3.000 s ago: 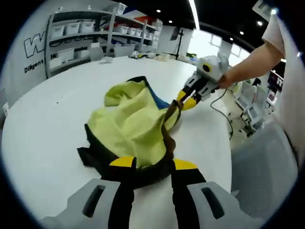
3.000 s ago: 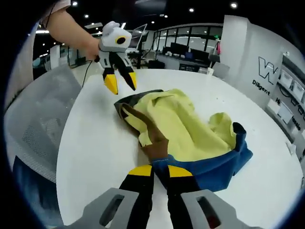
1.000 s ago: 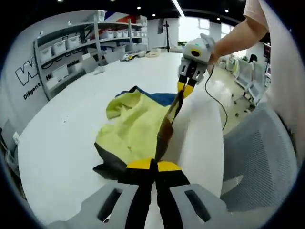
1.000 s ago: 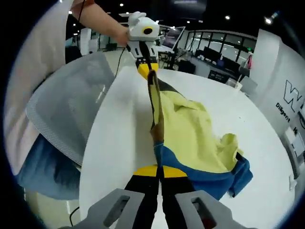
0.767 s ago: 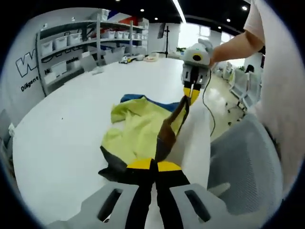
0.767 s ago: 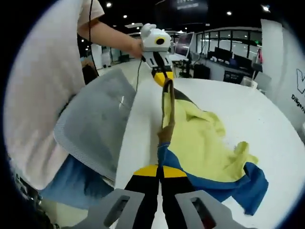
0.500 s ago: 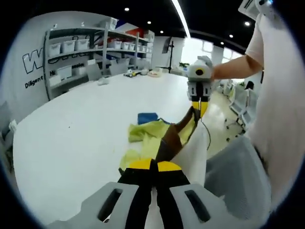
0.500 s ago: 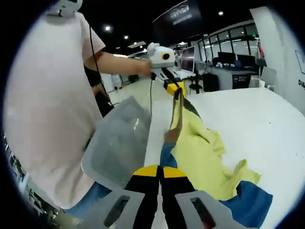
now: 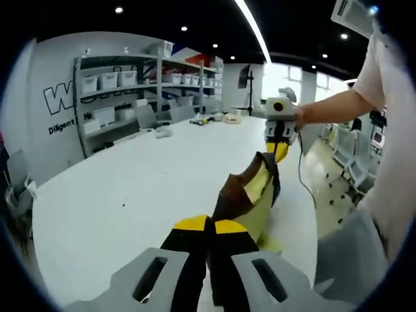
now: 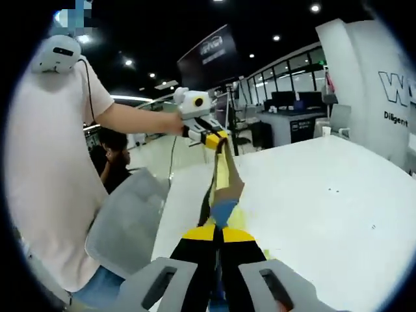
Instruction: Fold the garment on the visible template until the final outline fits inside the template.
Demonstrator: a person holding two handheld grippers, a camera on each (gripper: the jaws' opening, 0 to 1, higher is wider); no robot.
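Above the white surface [image 9: 117,195], near its edge by the grey chair [image 10: 123,227], we hold the yellow, brown and blue garment [image 9: 250,188] taut between both claws, presumably to shake it flat: left claw [image 9: 209,227] and right claw [image 10: 218,235] are each clamped tight on its hem.

Each hand-held gripper has a white body, black jaws and yellow tips: the left hand-held gripper [image 9: 208,229], the right hand-held gripper [image 10: 218,234]. A black cable [image 10: 171,151] hangs from the left one. The person wears a pale short-sleeved shirt [image 10: 45,169].
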